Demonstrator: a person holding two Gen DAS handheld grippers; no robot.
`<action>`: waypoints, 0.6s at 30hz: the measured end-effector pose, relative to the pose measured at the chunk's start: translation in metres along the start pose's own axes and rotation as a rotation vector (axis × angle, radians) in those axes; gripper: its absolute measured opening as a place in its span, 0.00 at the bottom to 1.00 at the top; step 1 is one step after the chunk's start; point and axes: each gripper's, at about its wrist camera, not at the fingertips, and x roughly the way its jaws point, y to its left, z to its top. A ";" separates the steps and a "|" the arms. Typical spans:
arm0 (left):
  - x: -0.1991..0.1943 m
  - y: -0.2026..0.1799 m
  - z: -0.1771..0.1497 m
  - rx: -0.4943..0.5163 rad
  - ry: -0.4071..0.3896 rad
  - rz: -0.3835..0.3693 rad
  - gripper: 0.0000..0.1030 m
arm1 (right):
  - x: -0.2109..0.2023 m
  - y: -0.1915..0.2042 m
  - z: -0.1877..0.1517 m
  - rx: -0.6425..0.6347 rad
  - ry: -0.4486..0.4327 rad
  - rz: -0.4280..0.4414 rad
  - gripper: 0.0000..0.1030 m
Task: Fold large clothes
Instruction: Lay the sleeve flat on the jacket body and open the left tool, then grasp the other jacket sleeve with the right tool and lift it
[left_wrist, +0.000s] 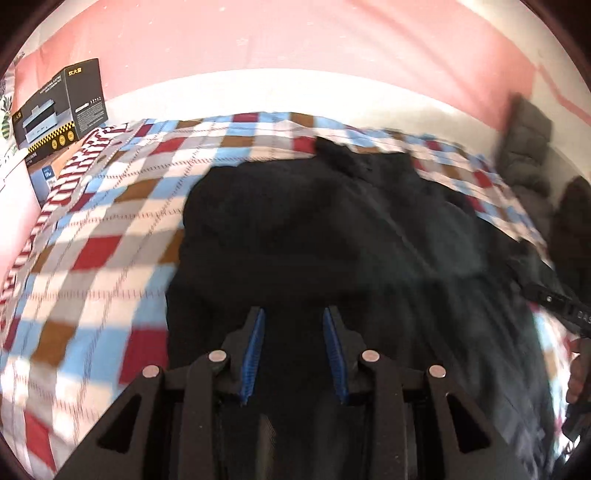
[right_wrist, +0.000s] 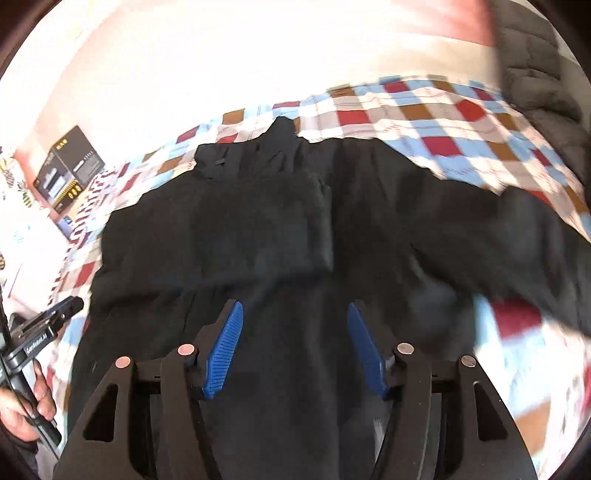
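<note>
1 black garment (right_wrist: 258, 229) spread mid-bed (left_wrist: 92, 229); L tool (left_wrist: 294, 314) & R tool (right_wrist: 294, 308) both apart, over it; 1 box (left_wrist: 61, 107) at far-left corner.

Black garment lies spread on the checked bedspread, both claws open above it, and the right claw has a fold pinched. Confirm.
Not quite: the right claw pinches nothing. The right wrist view shows its blue pads apart over the black garment. The left claw is open too, and the checked bedspread is right.

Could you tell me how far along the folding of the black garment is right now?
Partly done: one side of the black garment already lies folded over its middle on the checked bedspread. Nothing is in hand; the left gripper and right gripper are both open above it. The other sleeve, spread out sideways, is left.
</note>
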 end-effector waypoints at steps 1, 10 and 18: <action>-0.010 -0.005 -0.010 -0.003 0.006 -0.012 0.34 | -0.012 -0.003 -0.010 0.003 -0.005 -0.002 0.58; -0.055 -0.061 -0.064 0.047 0.086 -0.089 0.34 | -0.088 -0.046 -0.077 0.091 -0.026 -0.037 0.64; -0.047 -0.116 -0.054 0.122 0.087 -0.115 0.34 | -0.098 -0.123 -0.081 0.269 -0.052 -0.067 0.71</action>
